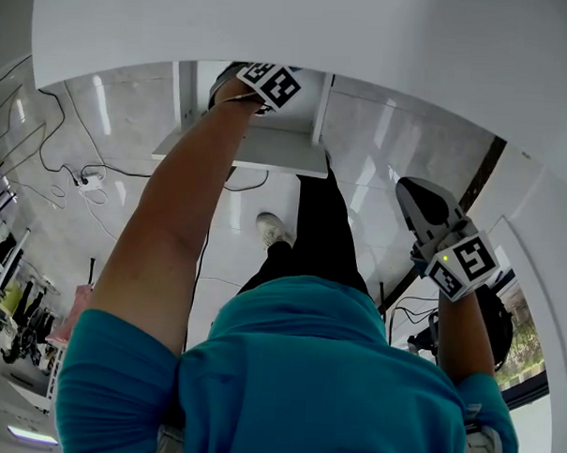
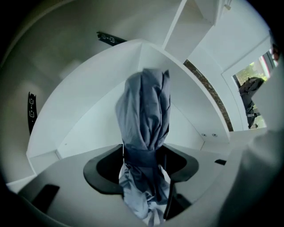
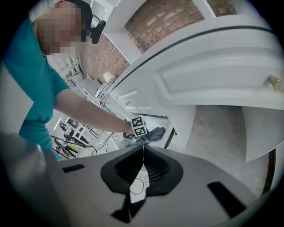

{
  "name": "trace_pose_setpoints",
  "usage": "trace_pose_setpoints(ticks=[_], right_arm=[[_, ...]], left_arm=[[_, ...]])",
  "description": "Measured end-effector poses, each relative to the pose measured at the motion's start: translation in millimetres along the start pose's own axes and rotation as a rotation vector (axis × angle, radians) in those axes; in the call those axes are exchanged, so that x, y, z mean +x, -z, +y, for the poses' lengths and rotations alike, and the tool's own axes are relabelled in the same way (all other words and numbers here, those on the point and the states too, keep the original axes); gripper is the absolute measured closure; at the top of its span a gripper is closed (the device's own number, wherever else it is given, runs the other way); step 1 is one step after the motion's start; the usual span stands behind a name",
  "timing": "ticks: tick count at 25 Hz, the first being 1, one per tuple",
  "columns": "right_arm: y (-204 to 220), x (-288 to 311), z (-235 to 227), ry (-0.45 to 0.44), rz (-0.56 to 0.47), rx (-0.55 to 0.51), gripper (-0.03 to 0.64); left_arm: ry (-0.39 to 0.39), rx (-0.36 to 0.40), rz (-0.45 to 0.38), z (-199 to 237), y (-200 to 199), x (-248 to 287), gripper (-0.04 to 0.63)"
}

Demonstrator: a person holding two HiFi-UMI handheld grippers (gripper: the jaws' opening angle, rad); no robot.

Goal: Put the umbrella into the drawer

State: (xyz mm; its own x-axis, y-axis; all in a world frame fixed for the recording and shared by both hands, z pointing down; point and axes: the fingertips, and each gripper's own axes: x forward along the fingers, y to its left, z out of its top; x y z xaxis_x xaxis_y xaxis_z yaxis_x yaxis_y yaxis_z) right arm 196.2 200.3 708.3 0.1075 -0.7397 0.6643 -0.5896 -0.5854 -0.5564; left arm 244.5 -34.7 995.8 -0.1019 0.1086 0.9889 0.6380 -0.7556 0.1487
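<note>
The folded grey-blue umbrella (image 2: 144, 115) stands between the jaws of my left gripper (image 2: 144, 155), strap at the pads, far end down inside the open white drawer (image 2: 88, 102). Its cloth fills the wide gap from pad to pad. In the head view the left gripper (image 1: 261, 90) reaches down into the drawer (image 1: 268, 153) under the cabinet top. The right gripper view shows the umbrella (image 3: 156, 133) beneath the left marker cube (image 3: 138, 126). My right gripper (image 1: 425, 204) hangs apart at the right, over the floor. Its tips (image 3: 143, 150) meet with nothing between them.
The white cabinet top (image 1: 320, 35) overhangs the drawer. Black slide rails (image 2: 108, 38) line the drawer bay. A cabinet door with a round knob (image 3: 275, 83) is at the right. Cables and a power strip (image 1: 89, 179) lie on the tiled floor; the person's shoe (image 1: 274, 230) is below the drawer.
</note>
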Motion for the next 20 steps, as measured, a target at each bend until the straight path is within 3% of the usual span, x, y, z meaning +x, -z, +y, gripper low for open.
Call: trace_pose_setpoints(ticks=[4, 8, 13, 20], right_arm=[[2, 1, 0, -0.004, -0.006, 0.004, 0.592], [1, 7, 5, -0.027, -0.013, -0.012, 0.592], [-10, 17, 4, -0.031, -0.025, -0.047, 0.592], [-23, 25, 2, -0.028, -0.045, -0.083, 0.592]], left_arm=[[-0.009, 0.014, -0.033, 0, -5, -6, 0.302], [-0.015, 0.024, 0.012, 1, 6, -17, 0.293], [-0.037, 0.031, -0.105, 6, -15, -34, 0.293], [-0.059, 0.008, -0.203, 3, -21, -65, 0.293]])
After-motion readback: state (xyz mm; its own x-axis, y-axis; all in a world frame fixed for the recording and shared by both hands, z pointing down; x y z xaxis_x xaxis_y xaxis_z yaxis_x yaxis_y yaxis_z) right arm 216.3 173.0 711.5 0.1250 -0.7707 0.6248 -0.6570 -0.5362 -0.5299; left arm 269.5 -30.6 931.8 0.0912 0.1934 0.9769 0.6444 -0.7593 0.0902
